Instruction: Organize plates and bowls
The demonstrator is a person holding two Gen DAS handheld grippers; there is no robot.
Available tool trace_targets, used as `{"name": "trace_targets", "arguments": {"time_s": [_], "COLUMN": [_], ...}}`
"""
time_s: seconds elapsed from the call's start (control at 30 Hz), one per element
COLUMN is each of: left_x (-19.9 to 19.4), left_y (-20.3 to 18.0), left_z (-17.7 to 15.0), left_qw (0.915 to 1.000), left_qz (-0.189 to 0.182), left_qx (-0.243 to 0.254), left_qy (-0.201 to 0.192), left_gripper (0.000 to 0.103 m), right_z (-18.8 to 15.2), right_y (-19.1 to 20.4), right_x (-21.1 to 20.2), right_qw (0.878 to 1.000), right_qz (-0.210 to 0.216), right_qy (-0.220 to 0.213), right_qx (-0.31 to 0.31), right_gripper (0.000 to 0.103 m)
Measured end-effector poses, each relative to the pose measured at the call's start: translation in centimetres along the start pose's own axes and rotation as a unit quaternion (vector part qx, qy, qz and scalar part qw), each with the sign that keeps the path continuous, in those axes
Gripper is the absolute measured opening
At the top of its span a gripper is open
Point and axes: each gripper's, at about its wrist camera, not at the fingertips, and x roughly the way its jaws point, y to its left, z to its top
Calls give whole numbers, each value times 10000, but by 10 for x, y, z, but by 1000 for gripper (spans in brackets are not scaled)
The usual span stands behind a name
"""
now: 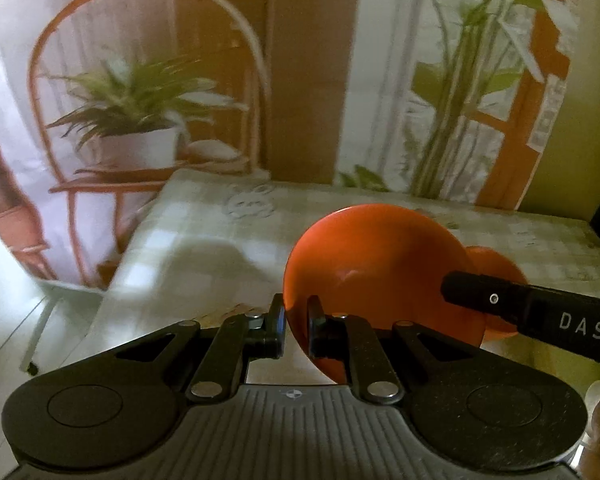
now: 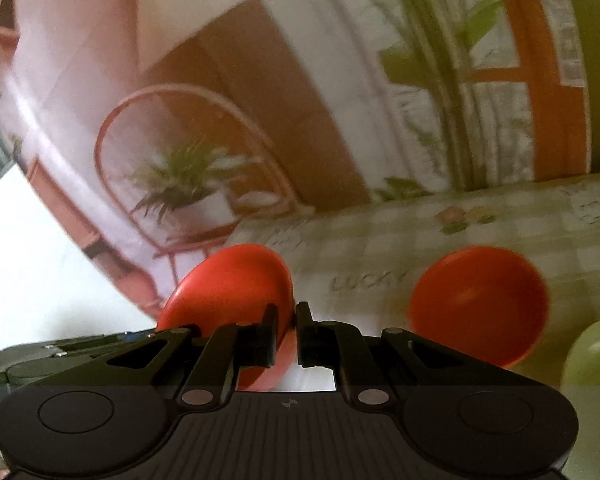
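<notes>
Both the left gripper [image 1: 296, 322] and the right gripper [image 2: 286, 330] are clamping the round orange plastic plate's [image 1: 376, 276] rim. It is hiding part of the orange bowl [image 2: 480, 304] on the checked tablecloth [image 1: 204, 240]. A pale green dish [image 2: 596, 356] is being cut off at the right.

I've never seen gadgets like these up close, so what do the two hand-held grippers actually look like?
Both are matte black. The left gripper and right gripper each have two short flat fingers on hinged link bars with silver pivot pins, a ribbed grey base and round caps on either side. In the left view, the other gripper's finger shows white letters DAS.

Left tool [image 1: 296, 322] and right tool [image 2: 286, 330] both clamped, angled downward.
</notes>
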Motion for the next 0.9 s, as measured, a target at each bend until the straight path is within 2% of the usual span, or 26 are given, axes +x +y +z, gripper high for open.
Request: {"name": "trace_targets", "arguments": {"time_s": [0.43, 0.9], "left_x": [31, 71], "left_y": [-52, -98], "left_z": [19, 24], "left_qw": [9986, 9952], "left_qz": [-358, -628], "left_qx": [376, 638], "left_qy": [137, 388], "left_gripper": [12, 12], "right_z": [12, 9], "right_y": [-61, -119], "right_x": [-16, -15], "right_qw": [9978, 9930], "right_qz": [-297, -617], "right_qy": [-382, -445], "right_qx": [459, 900], "right_gripper": [9, 9]}}
